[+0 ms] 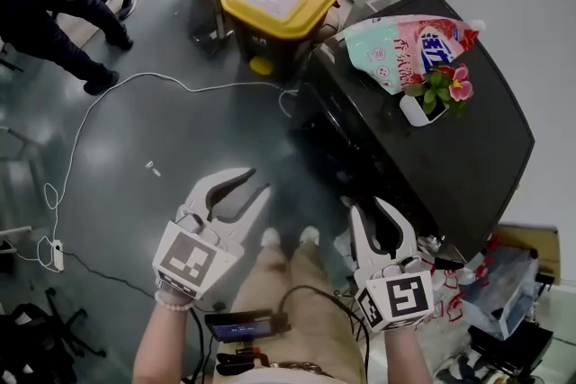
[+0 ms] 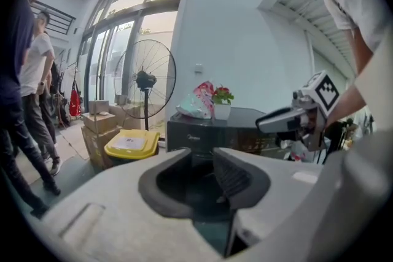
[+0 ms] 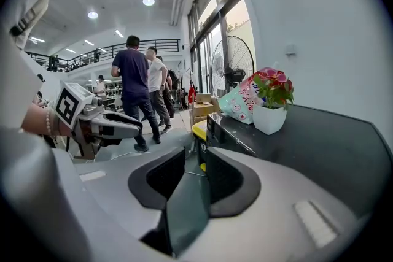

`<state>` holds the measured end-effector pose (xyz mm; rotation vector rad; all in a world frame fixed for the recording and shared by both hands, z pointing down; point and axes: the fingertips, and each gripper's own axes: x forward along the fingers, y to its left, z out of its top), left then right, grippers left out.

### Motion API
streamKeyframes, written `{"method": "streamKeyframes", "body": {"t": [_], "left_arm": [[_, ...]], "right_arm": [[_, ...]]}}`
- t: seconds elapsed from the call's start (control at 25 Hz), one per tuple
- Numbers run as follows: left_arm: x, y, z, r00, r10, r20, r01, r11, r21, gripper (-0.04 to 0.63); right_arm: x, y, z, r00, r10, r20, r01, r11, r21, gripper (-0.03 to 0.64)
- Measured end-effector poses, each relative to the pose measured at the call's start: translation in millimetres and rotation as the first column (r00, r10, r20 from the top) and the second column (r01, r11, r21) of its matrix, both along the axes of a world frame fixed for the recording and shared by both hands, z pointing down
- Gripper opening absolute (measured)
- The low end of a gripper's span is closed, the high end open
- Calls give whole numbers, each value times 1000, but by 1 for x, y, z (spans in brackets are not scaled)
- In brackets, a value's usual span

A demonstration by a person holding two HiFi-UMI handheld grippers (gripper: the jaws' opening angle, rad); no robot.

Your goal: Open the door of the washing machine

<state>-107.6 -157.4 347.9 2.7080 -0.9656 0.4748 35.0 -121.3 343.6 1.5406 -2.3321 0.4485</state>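
**Both grippers open and empty before the washing machine**

The left gripper [image 1: 255, 183] has its jaws spread, with only the grey floor [image 1: 180, 139] showing in the gap. The right gripper [image 1: 371, 207] also has its jaws apart, by a narrower gap, and nothing is between them. Both point forward and somewhat down, side by side above the person's legs.

The right gripper is near the dark front of the black washing machine [image 1: 490, 153] and does not touch it. The left one is further out over the floor. The door cannot be picked out on that dark front.

On top of the machine lie a pink and green detergent bag [image 1: 405, 45] and a flowering plant in a white pot [image 1: 438, 93].

Beyond the machine stands a yellow-lidded bin [image 1: 279, 0], with a white cable [image 1: 135, 84] trailing across the floor beside it. People's legs [image 1: 63, 4] show in the far corner.
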Motion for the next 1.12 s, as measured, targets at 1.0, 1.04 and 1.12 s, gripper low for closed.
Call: {"method": "streamKeyframes", "body": {"t": [1.0, 1.04, 1.12], "left_arm": [[55, -79, 174, 950, 238, 205, -232, 971, -53, 147], [57, -80, 180, 946, 250, 208, -242, 968, -62, 147], [60, -82, 193, 938, 268, 218, -257, 963, -76, 151]], "right_arm": [[12, -41, 68, 999, 25, 21, -23, 998, -66, 94], [12, -41, 70, 1000, 26, 18, -24, 997, -67, 94], [11, -43, 75, 1000, 17, -4, -17, 998, -65, 94]]}}
